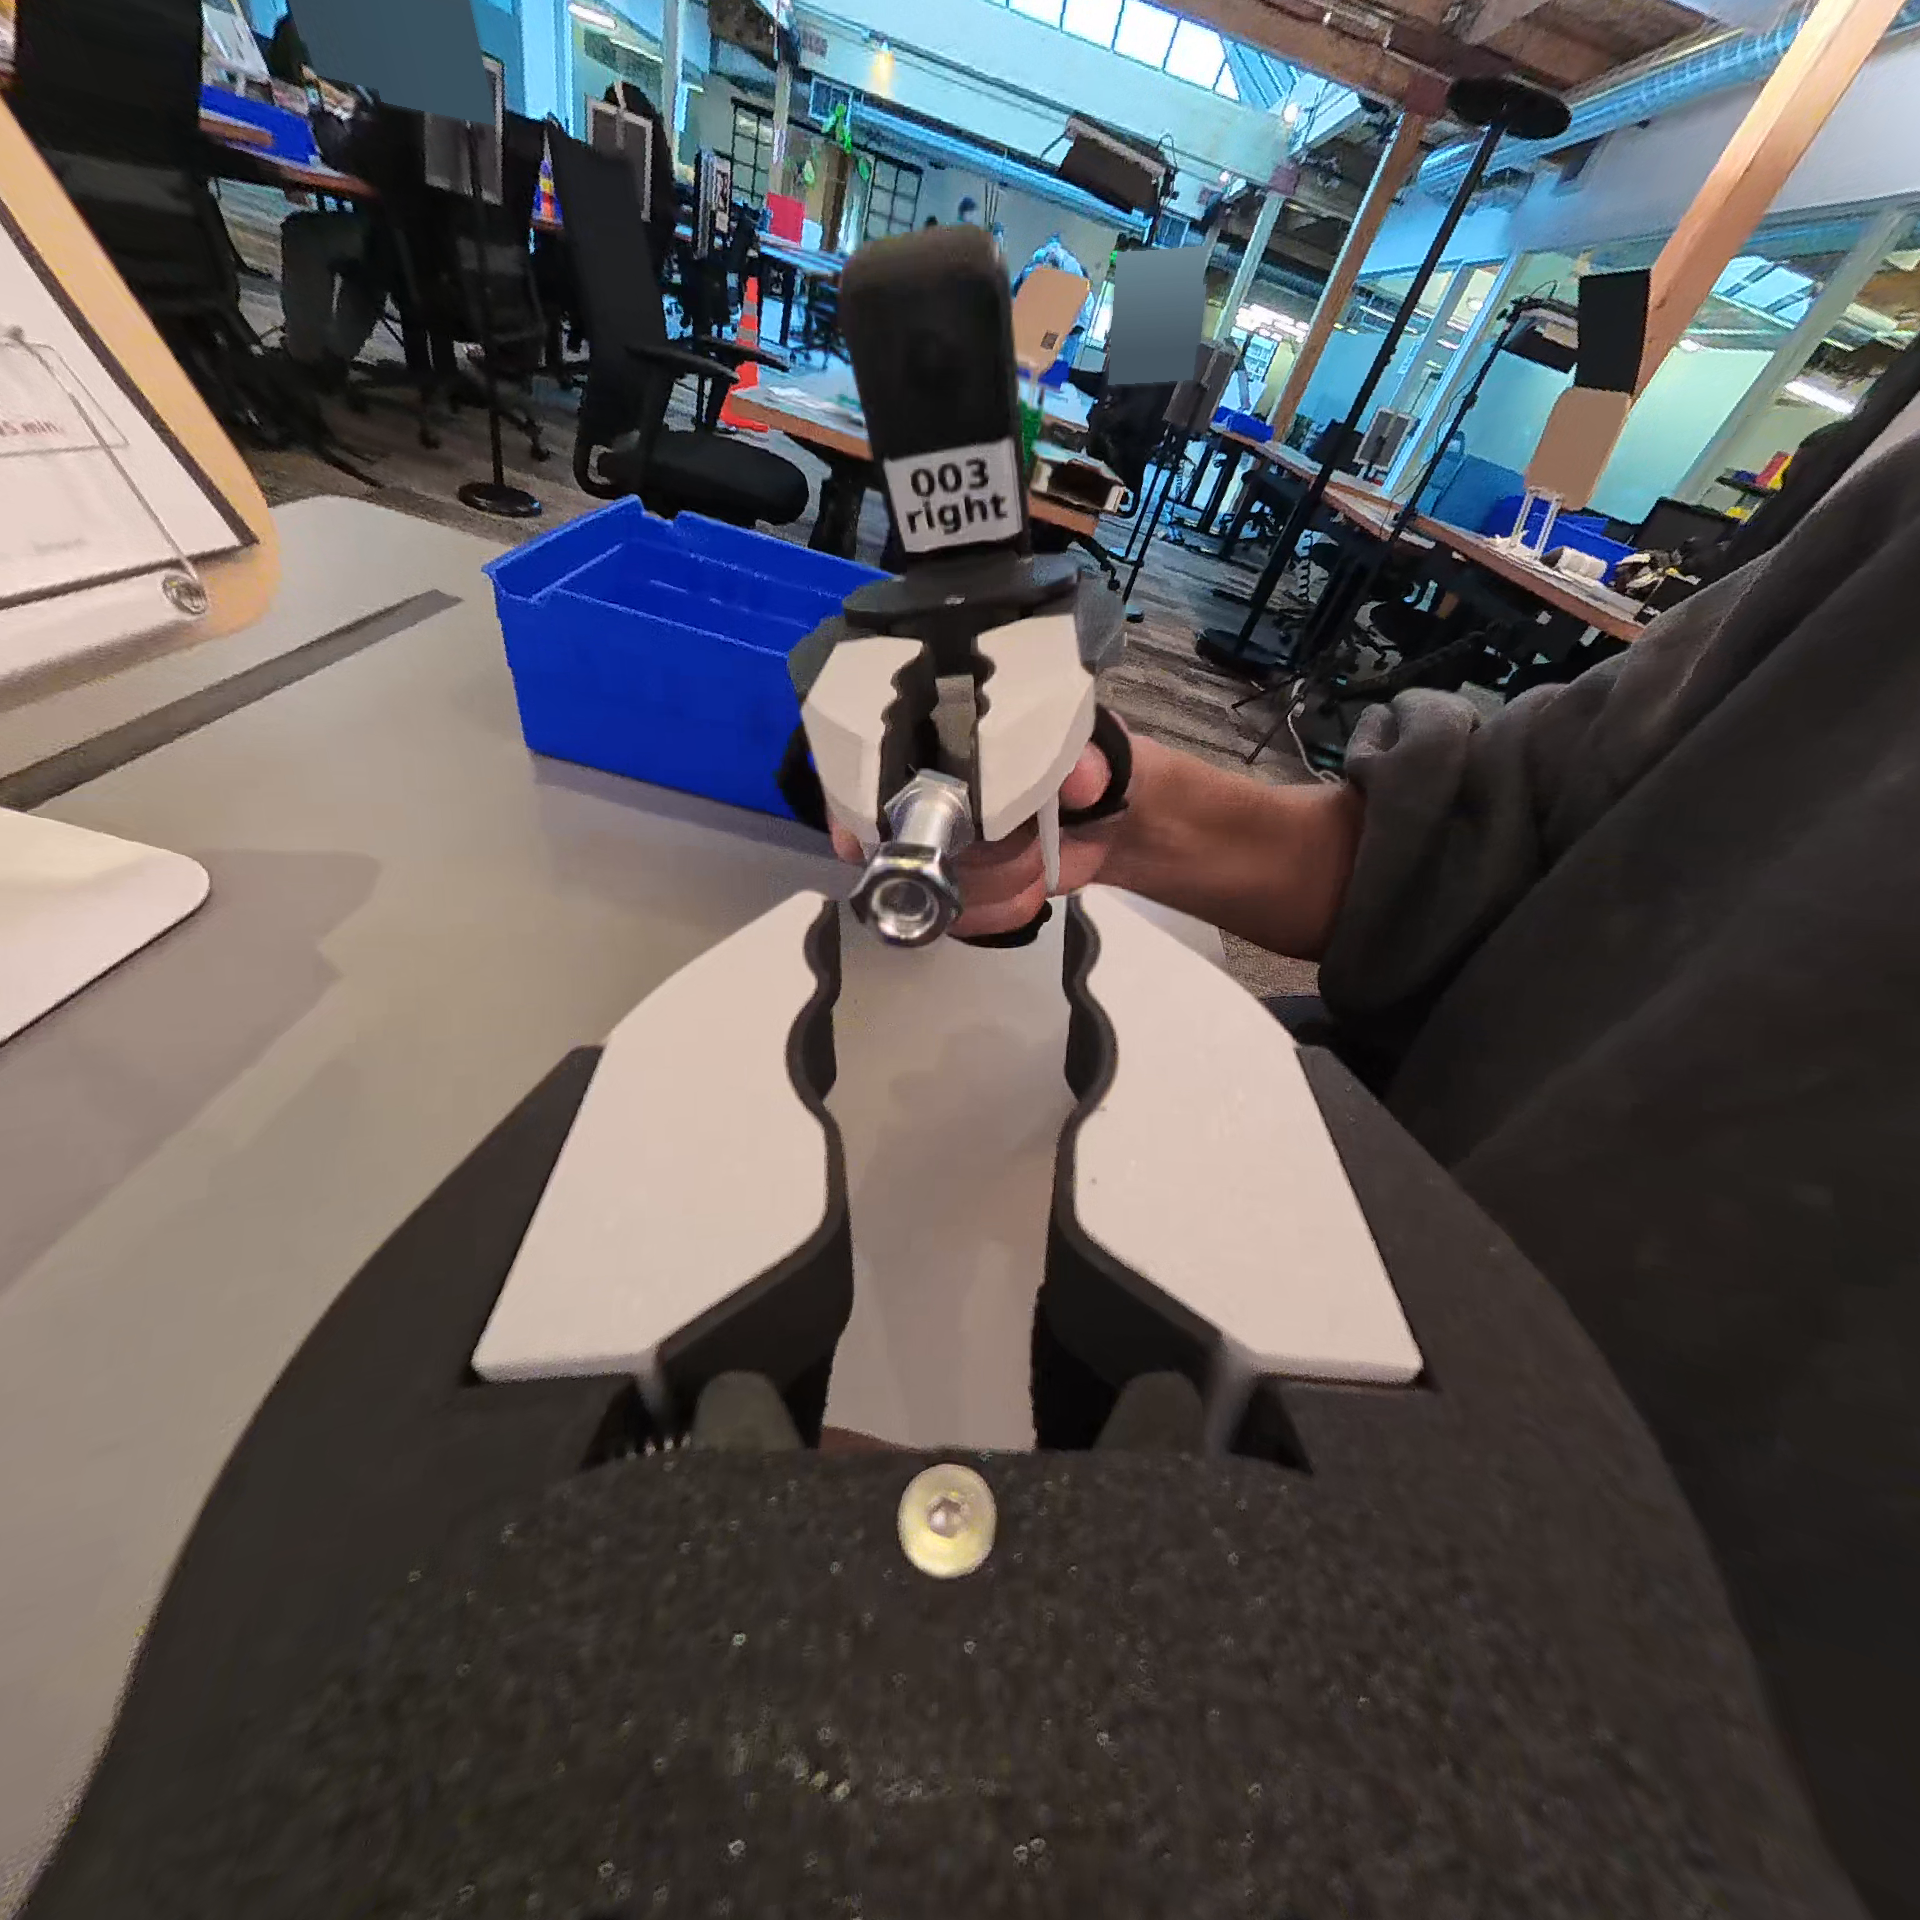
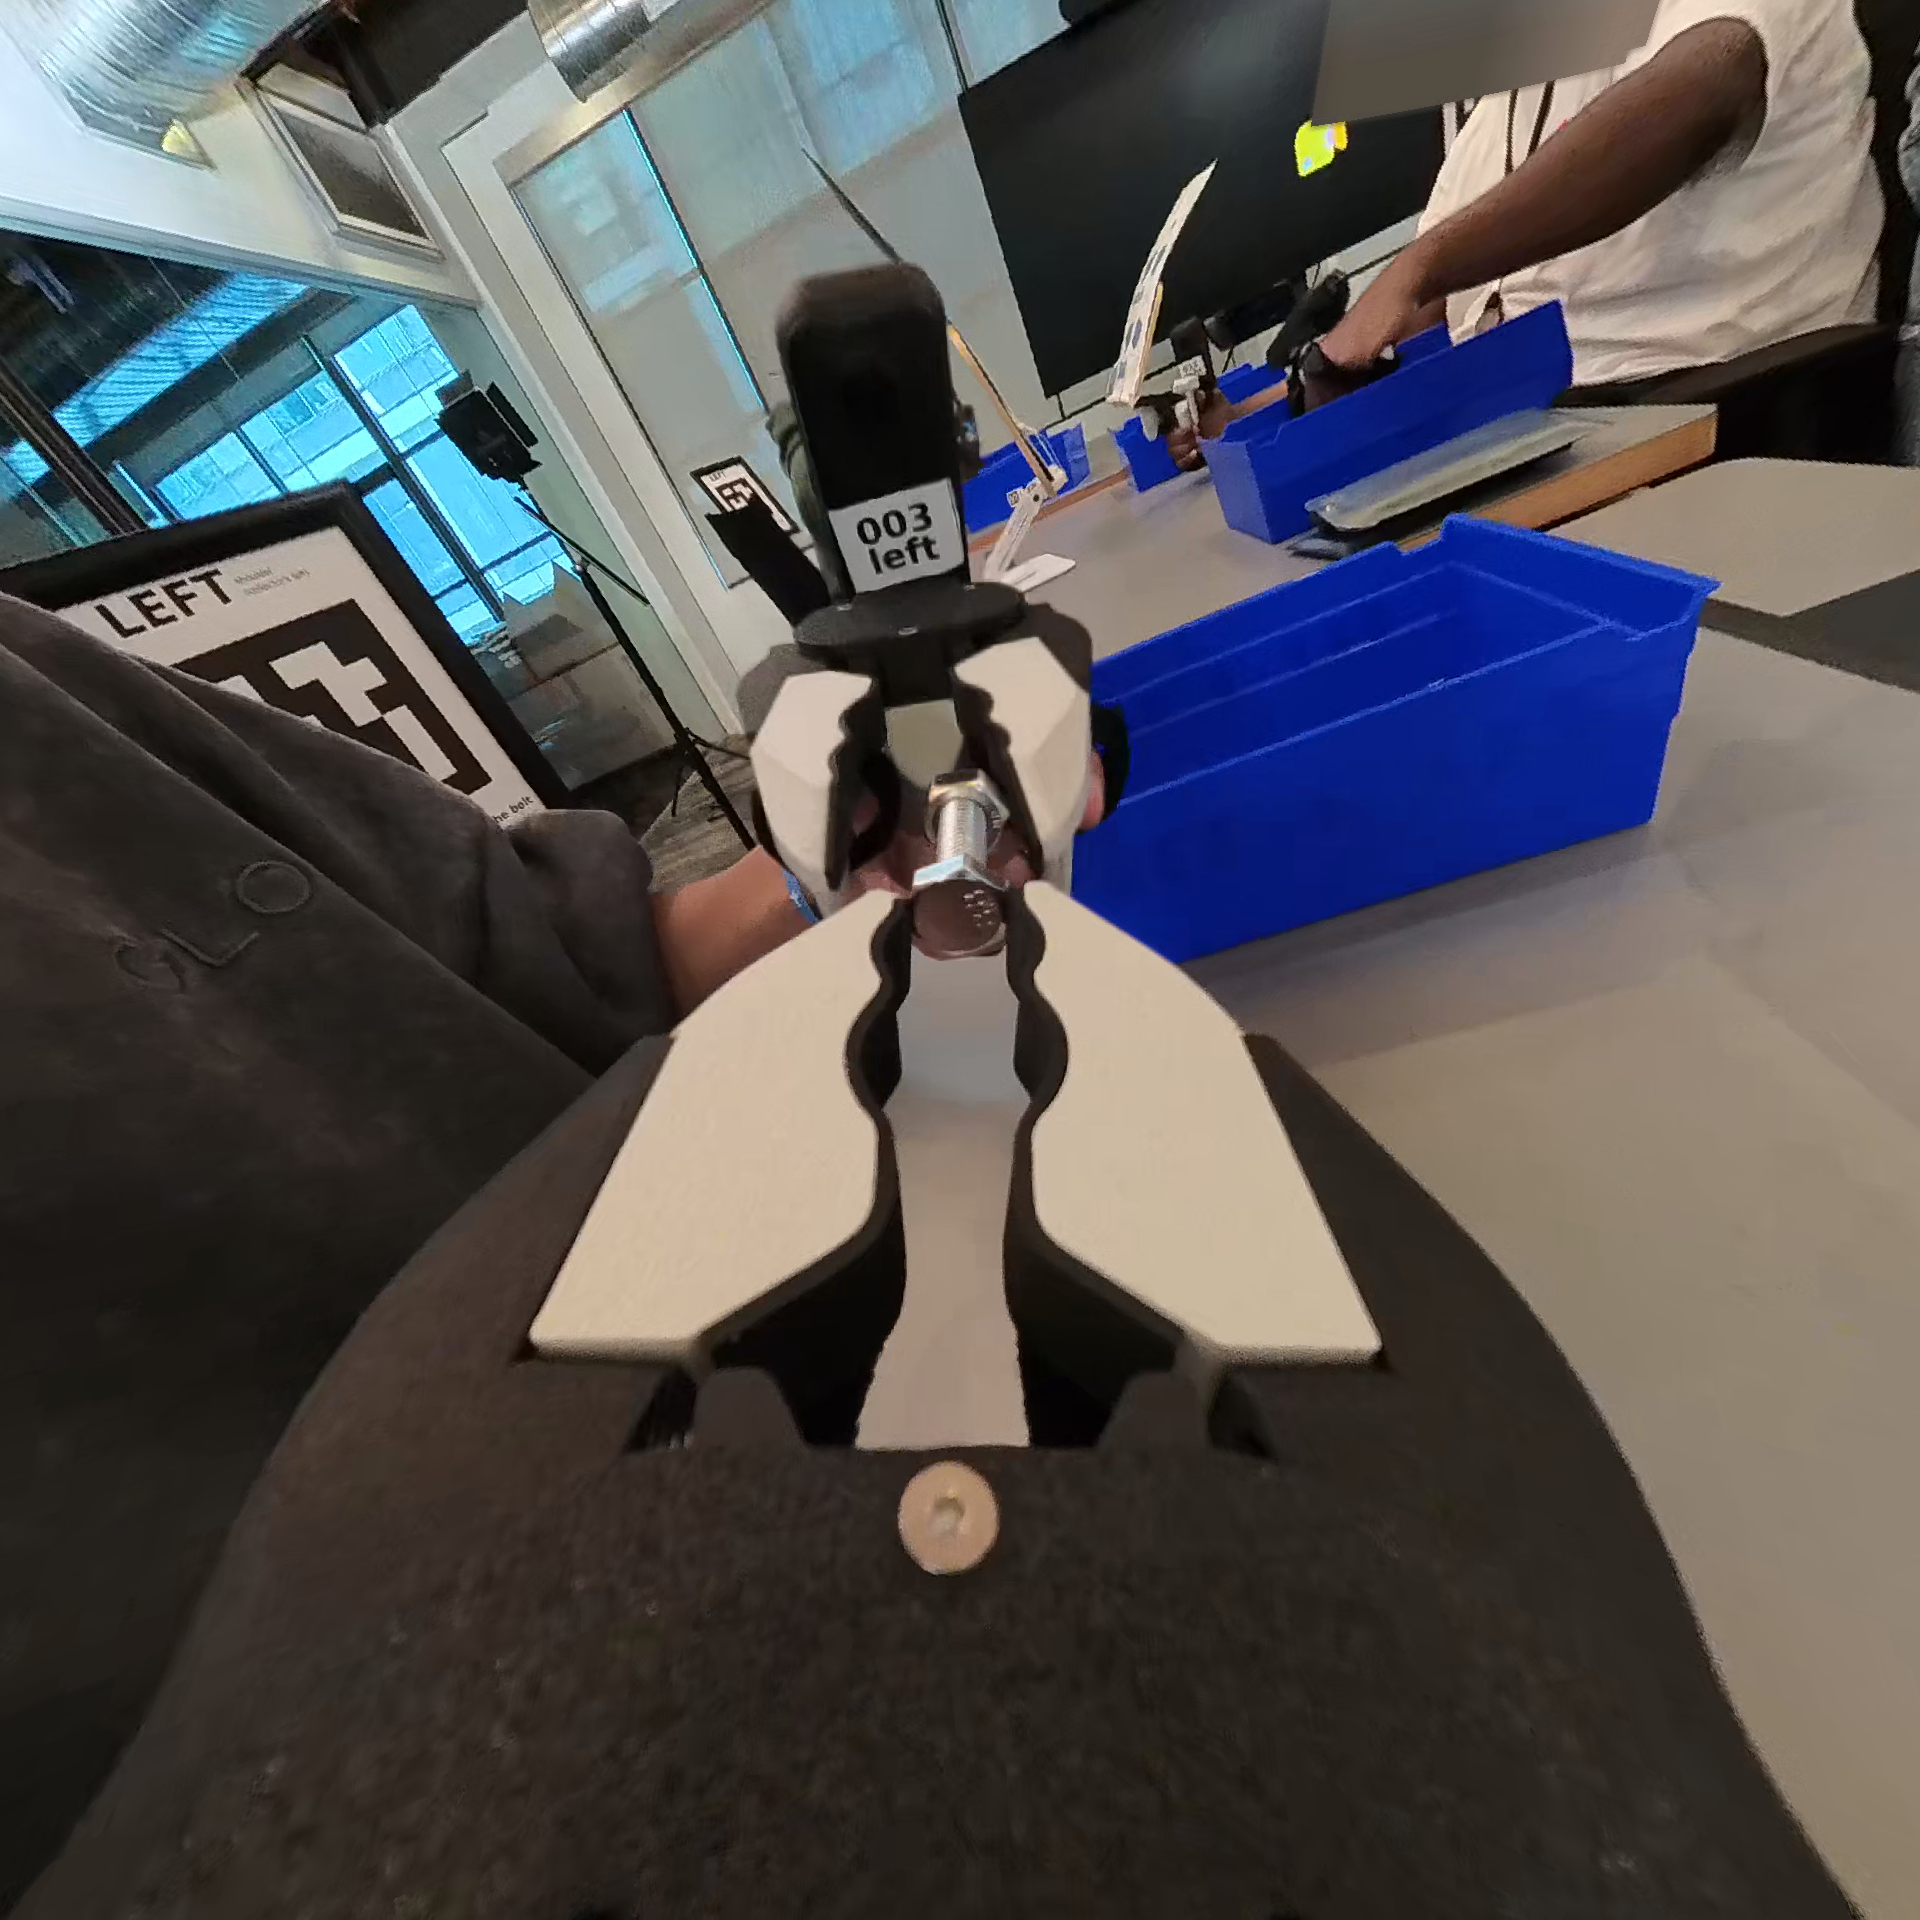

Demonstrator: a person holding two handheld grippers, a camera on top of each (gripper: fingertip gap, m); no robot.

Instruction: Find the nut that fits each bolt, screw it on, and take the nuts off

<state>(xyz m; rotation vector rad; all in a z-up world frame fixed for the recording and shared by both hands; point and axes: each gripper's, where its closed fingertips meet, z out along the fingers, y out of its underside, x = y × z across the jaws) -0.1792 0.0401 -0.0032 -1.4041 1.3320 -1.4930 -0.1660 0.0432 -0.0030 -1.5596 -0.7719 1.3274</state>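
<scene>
Facing each other above the grey table, the two tongs meet tip to tip with a silver bolt spanning the gap between them. The right tongs pinch the bolt's hexagonal head between their fingertips; seen from the left wrist, the same right tongs hold the bolt so that its shaft points toward the left camera. A nut sits on the shaft's near end, just ahead of the left tongs, whose fingers stand spread with the nut at their tips. From the right wrist view the left tongs flank the nut; whether the pads touch it I cannot tell. A blue bin rests on the table behind the tongs.
</scene>
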